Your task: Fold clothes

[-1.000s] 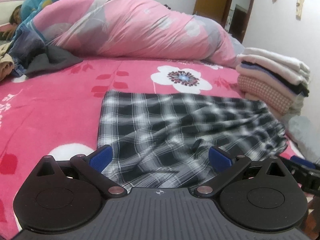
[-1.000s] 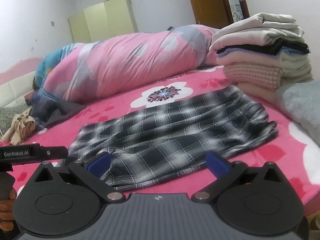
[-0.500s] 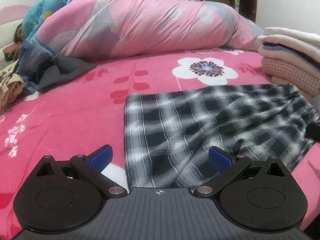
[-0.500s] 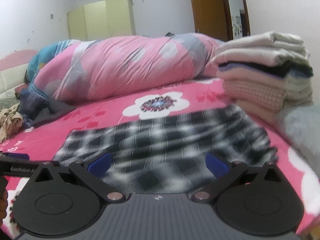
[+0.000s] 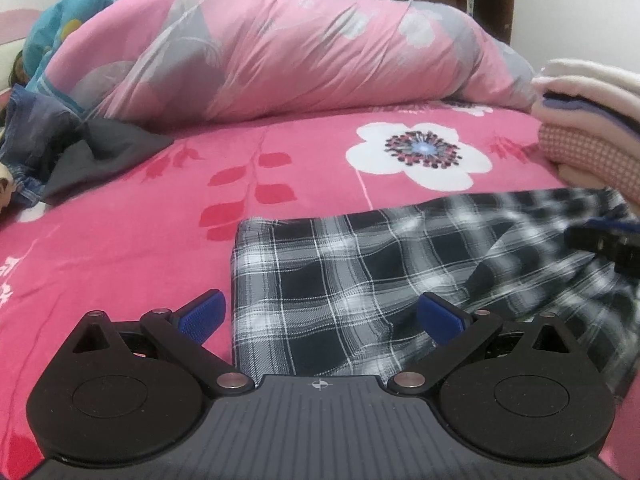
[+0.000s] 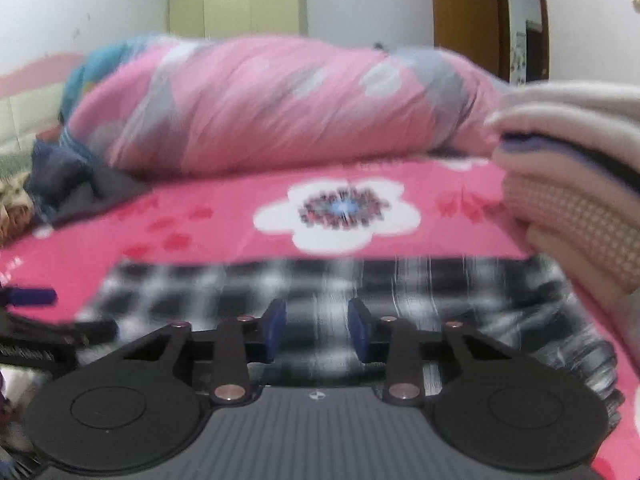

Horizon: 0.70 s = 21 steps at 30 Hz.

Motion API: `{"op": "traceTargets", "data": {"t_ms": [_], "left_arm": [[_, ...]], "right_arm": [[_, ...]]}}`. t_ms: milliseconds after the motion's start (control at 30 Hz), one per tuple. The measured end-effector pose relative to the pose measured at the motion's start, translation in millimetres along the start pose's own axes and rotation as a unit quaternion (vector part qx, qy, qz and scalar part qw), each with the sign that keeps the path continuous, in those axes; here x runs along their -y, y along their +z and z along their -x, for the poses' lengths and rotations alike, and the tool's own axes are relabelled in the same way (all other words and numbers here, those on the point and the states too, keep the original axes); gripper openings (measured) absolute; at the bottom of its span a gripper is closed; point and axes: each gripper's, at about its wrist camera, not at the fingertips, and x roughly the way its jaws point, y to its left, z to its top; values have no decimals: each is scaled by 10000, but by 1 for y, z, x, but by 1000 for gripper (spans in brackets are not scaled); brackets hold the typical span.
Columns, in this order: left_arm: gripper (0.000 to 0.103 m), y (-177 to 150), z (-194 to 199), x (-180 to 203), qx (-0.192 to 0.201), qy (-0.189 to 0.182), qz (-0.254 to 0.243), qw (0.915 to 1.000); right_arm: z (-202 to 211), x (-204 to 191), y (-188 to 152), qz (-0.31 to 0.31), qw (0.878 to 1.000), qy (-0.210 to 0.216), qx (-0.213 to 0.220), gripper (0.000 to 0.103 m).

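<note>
1. The plaid garment is seen spread flat on the pink bedspread, directly ahead of and beneath both grippers. Its long axis runs crosswise to the fingers, from the left gripper's side toward the right gripper's.
2. The left gripper is recorded with jaws spread wide and nothing held. The garment's left edge lies between its fingertips, just inside the left finger.
3. The right gripper is recorded with jaws drawn partway in, a gap remaining. Plaid cloth is seen through that gap; whether any is pinched cannot be told, the view being blurred.
4. Judgement: each gripper is nearer its own end of the garment, so a fold along the long axis would be served by both.
5. View difference: the garment's crisp left edge and corner are shown only in the left wrist view. The stack of folded clothes, just beside the garment's far right end, is shown more fully in the right wrist view.
</note>
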Motion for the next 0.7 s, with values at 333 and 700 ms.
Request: {"op": "traceTargets", "data": {"t_ms": [333,700], "left_arm": [[103,1,-13,-4,-156,52,2,9999],[103,13,-27,-10,-132,185,99,9997]], "right_arm": [[9,31,-2,135,9977,-230,-624,19],[-46,45,23,1411,9583,528,-2429,18]]}}
